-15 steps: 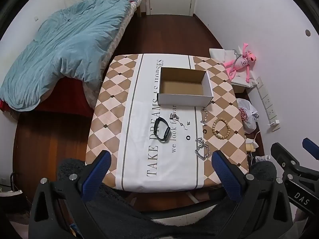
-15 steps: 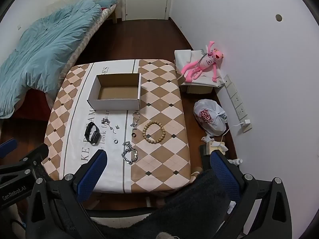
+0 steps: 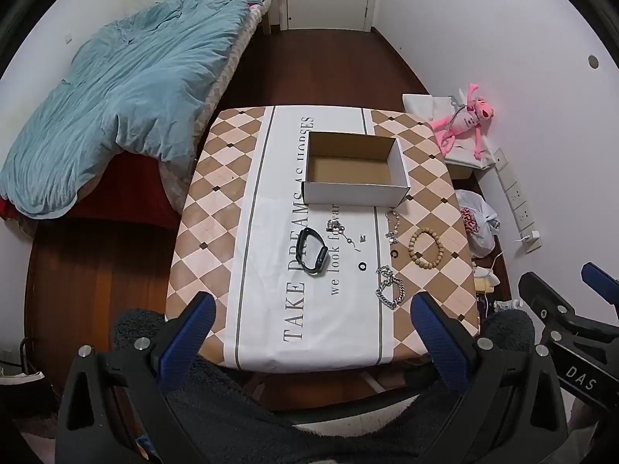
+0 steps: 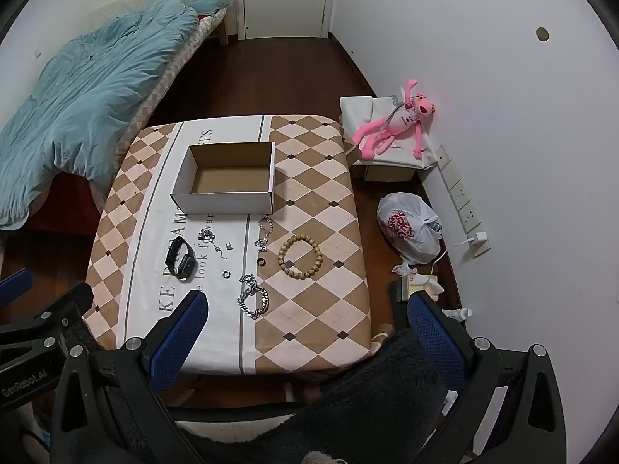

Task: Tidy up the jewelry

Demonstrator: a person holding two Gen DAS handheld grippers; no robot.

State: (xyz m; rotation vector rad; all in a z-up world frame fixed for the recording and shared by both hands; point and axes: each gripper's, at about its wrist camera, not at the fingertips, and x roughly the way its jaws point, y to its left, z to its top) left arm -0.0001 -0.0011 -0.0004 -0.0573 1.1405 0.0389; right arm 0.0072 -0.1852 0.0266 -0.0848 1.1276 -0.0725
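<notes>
An open cardboard box (image 3: pixel 354 172) (image 4: pixel 226 181) stands empty on the far half of a low table (image 3: pixel 216 232) (image 4: pixel 321 309). In front of it lie a black smartwatch (image 3: pixel 313 257) (image 4: pixel 180 258), a thin silver chain (image 3: pixel 392 224) (image 4: pixel 265 232), a wooden bead bracelet (image 3: pixel 425 247) (image 4: pixel 300 256), a chunky silver chain bracelet (image 3: pixel 390 290) (image 4: pixel 253 299), small rings and a tangled pendant (image 3: pixel 338 230). My left gripper (image 3: pixel 311 315) hovers open above the near table edge. My right gripper (image 4: pixel 305 315) is open too, held high over the near right corner. Neither holds anything.
A bed with a blue duvet (image 3: pixel 127 89) lies left of the table. Against the right wall sit a pink plush toy (image 4: pixel 394 123) on a box, a white plastic bag (image 4: pixel 408 228) and a power strip (image 4: pixel 462 197). Dark fuzzy fabric (image 3: pixel 271 417) fills the foreground below.
</notes>
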